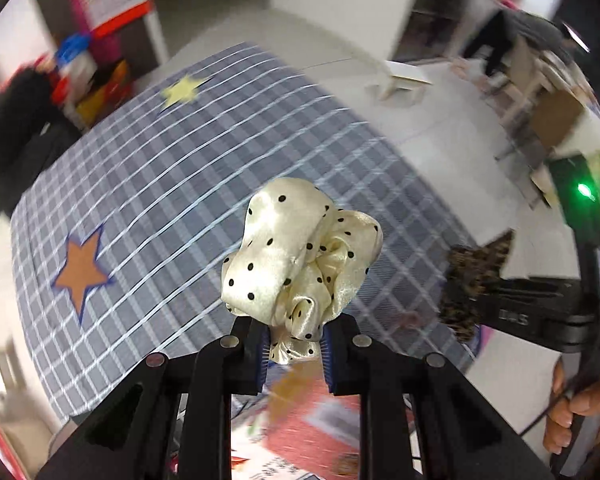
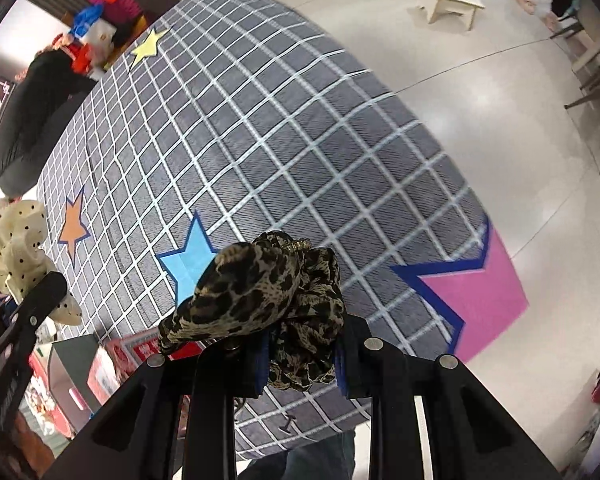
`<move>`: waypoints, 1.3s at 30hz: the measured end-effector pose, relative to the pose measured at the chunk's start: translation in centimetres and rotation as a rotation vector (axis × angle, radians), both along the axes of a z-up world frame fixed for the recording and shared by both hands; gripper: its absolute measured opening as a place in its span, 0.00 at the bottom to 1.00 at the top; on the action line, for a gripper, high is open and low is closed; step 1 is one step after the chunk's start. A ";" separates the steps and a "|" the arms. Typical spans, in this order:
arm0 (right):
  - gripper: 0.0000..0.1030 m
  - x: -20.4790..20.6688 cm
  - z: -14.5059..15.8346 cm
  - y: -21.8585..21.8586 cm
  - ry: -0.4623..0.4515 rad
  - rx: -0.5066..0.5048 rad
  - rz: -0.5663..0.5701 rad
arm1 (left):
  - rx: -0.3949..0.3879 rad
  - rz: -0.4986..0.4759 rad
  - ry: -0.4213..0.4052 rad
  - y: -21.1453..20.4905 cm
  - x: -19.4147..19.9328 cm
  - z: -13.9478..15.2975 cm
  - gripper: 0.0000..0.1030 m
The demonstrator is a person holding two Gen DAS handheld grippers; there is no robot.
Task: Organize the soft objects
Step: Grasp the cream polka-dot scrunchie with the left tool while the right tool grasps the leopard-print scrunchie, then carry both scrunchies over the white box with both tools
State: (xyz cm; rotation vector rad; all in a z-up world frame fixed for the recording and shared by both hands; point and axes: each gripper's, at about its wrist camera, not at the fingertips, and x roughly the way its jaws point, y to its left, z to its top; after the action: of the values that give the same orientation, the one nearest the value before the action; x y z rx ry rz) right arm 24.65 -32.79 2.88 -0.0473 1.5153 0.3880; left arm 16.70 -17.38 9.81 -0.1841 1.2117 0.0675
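Cream polka-dot scrunchie (image 1: 300,248) was clamped between the pads of the left gripper (image 1: 296,350), held in the air above the checked cloth (image 1: 172,184). The leopard-print scrunchie (image 2: 268,300) was pinched likewise in the right gripper (image 2: 302,364), over the cloth's near edge by the blue star (image 2: 192,256). Both seemed picked up but neither placed; no destination could be told, so sorting looked barely begun.

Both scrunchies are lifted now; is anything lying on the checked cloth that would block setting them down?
Nothing visible does. The checked cloth shows only flat star patches. The left gripper holds the cream dotted scrunchie, the right gripper the leopard scrunchie, both above it.
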 end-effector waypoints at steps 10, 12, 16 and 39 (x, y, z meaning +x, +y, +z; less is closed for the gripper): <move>0.25 -4.8 1.2 -4.2 -0.026 -0.034 -0.076 | -0.005 -0.307 -0.066 -9.5 -3.0 3.1 0.23; 0.25 -6.3 1.1 -4.6 -0.017 -0.039 -0.077 | -0.007 -0.338 -0.062 -10.6 -4.5 3.5 0.23; 0.25 -9.6 0.5 -4.7 0.013 -0.034 -0.066 | 0.004 -0.373 -0.058 -11.3 -8.0 3.6 0.23; 0.25 -24.7 3.4 9.8 0.028 0.090 0.395 | 0.079 0.264 -0.003 5.1 -28.3 2.2 0.23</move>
State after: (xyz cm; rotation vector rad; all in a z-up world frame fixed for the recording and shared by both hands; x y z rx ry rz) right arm -0.05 -22.96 6.31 -0.2739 1.5127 0.7751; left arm -11.56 -12.29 11.97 -0.2737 1.1737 0.3441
